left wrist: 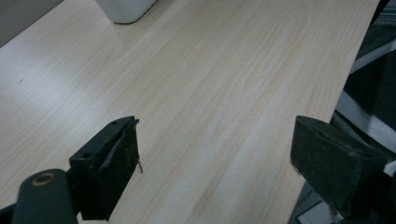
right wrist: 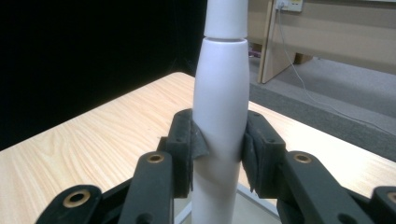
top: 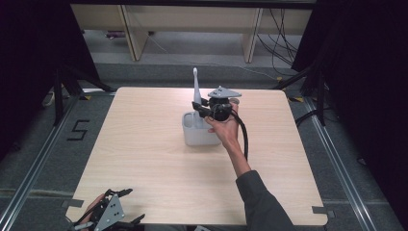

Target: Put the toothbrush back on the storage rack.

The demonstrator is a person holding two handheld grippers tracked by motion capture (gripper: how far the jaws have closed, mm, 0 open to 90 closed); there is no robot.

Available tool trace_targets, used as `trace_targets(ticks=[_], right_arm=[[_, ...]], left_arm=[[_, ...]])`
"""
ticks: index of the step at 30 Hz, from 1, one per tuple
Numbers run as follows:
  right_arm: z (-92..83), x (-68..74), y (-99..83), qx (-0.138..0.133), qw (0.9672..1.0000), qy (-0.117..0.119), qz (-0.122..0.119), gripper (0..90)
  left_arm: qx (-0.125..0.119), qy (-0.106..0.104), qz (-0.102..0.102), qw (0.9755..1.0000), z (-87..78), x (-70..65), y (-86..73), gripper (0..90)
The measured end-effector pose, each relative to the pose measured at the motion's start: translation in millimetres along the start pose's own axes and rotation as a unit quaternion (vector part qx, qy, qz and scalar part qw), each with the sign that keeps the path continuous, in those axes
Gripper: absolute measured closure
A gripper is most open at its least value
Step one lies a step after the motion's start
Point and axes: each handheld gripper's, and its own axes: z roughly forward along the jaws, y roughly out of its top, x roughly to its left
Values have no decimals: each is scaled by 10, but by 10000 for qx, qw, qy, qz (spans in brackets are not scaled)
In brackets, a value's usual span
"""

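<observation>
Holding: right gripper [top: 199,109] has its jaws clamped on the white electric toothbrush [top: 196,96], one pad pressed against each side of the handle, as the right gripper view shows [right wrist: 219,149].
Toothbrush pose: upright, its slim neck and brush head rising above the gripper in the high view; its lower end reaches down into the white holder [top: 197,137].
Toothbrush place: near the middle of the bench [top: 144,159], a little toward the far edge, directly over the holder.
Holder: a white rounded-rectangle tub standing on the bench, open at the top; whether the toothbrush's foot touches its bottom cannot be told.
Right hand: the person's hand [top: 226,127] reaches in from the lower right with a dark sleeve, gripping the tool just beside the holder; a black cable trails down along the forearm.
Left gripper: it [top: 122,204] sits at the near left corner of the bench, well apart from the holder.
Left jaws: standing wide apart with nothing between them, bare wood showing in the gap in the left gripper view [left wrist: 215,158].
Left gripper view, far edge: a corner of the white holder [left wrist: 126,11] shows at the top.
</observation>
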Motion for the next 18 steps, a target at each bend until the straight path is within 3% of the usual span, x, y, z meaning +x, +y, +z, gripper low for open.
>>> trace_targets(ticks=[6, 10, 11, 16, 18], right_arm=[[73, -15, -108, 98, 9998, -48, 141, 667], [103, -35, -147, 135, 9999, -2, 22, 667], [102, -26, -158, 175, 9998, -31, 135, 667], [116, -29, -197, 295, 9994, -79, 147, 667], [125, -41, -215, 343, 9993, -131, 24, 667]], left_arm=[[-31, -21, -31, 10000, 1, -5, 0, 149], [-36, -13, -35, 10000, -1, -5, 1, 149], [-33, -21, -68, 10000, 0, -10, -1, 149], [-21, -30, -37, 10000, 3, -9, 1, 149], [-3, -26, -20, 10000, -1, -6, 1, 149]])
